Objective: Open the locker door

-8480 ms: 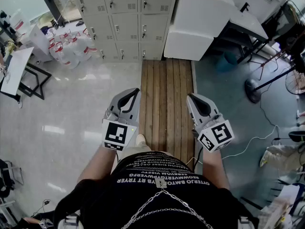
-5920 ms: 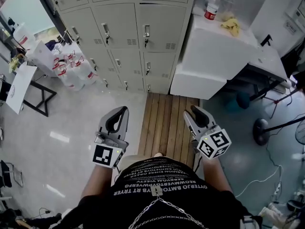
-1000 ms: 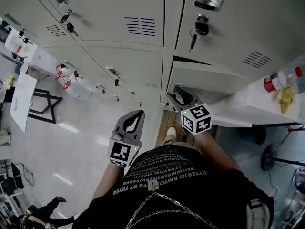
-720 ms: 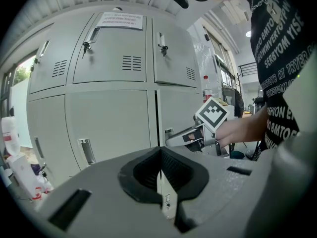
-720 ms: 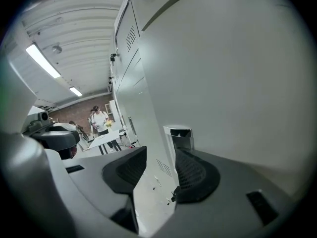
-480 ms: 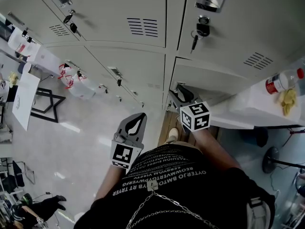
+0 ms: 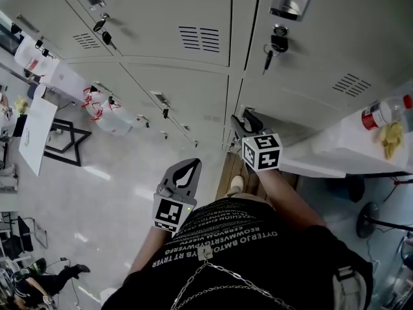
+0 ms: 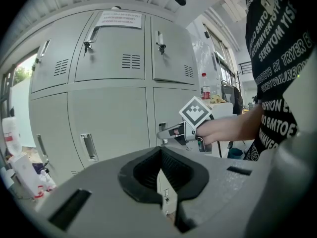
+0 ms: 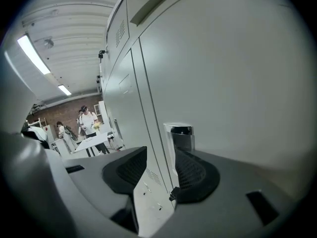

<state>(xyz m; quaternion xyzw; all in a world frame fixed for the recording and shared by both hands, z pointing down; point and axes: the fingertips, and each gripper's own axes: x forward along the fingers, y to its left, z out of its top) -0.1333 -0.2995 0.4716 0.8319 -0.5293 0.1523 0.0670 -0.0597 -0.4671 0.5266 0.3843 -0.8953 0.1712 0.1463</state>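
The grey locker door (image 7: 303, 102) stands in the second row, right of centre. My right gripper (image 7: 240, 123) is at its left edge, beside the chrome handle (image 9: 179, 133). Its jaws stand wide apart, with the door's edge running between them and the handle just next to the right pad (image 9: 195, 175). I see no pad pressing on the metal. My left gripper (image 7: 191, 165) hangs lower and further back, shut on nothing. In the left gripper view the left gripper (image 8: 161, 152) points at the lockers, with the right gripper (image 8: 171, 132) at the door (image 8: 171, 103).
The locker above carries a key and a padlock (image 7: 276, 41). A white cabinet (image 7: 335, 150) to the right bears a water bottle (image 7: 381, 112). Plastic jugs (image 7: 106, 112) and a table (image 7: 35, 131) stand at the left. People (image 9: 86, 123) are far off.
I have walked from the wooden strip up to the lockers. In the last second the right gripper rose slightly along the door's edge, and the dark gap over the door no longer shows.
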